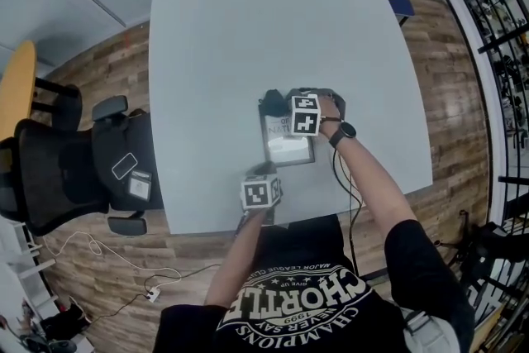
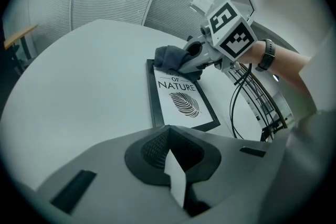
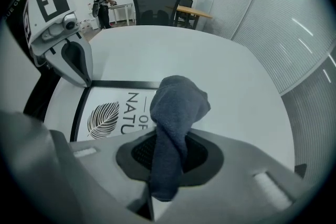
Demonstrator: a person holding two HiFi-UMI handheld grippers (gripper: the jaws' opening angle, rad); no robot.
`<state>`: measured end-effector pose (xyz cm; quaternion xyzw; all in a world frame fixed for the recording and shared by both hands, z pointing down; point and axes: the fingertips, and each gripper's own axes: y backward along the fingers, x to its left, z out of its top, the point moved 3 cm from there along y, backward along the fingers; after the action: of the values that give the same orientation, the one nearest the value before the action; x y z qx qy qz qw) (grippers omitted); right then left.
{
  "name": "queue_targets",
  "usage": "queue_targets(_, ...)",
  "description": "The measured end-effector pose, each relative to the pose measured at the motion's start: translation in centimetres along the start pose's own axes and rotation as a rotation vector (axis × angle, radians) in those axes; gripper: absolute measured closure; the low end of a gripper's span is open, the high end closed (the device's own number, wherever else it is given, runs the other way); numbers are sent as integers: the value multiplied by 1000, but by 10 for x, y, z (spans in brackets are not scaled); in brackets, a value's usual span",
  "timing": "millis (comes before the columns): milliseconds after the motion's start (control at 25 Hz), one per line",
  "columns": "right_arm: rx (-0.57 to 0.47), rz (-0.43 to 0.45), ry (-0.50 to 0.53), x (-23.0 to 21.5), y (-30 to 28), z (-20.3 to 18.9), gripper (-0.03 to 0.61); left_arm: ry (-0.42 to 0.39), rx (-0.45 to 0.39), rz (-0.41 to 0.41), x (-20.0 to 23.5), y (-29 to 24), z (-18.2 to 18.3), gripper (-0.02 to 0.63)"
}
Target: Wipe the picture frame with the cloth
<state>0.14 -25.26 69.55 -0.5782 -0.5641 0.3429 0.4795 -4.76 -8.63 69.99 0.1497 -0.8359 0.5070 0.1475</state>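
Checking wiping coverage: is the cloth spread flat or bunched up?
Bunched up: the cloth is a crumpled wad pinched by the right gripper, over the picture frame.

Picture frame's [image 3: 84, 113] lettering partly behind the cloth [image 3: 177, 107], one corner perhaps under the right hand-held gripper [image 1: 287, 106]

Black picture frame [image 1: 288, 143] with leaf print lies flat; bunched dark-grey cloth [image 3: 177, 105] over one corner.
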Motion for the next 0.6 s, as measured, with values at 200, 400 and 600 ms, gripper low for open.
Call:
queue_targets(200, -21, -4, -117, 0, 18, -36, 511, -28, 6, 11, -2, 0, 0, 611)
queue_targets(400, -7, -27, -185, -2, 23, -55, 511, -37, 19, 1, -3, 0, -2, 611)
queue_targets(600, -88, -7, -188, 4, 33, -17, 511, -33, 10, -6, -3, -1, -2, 611)
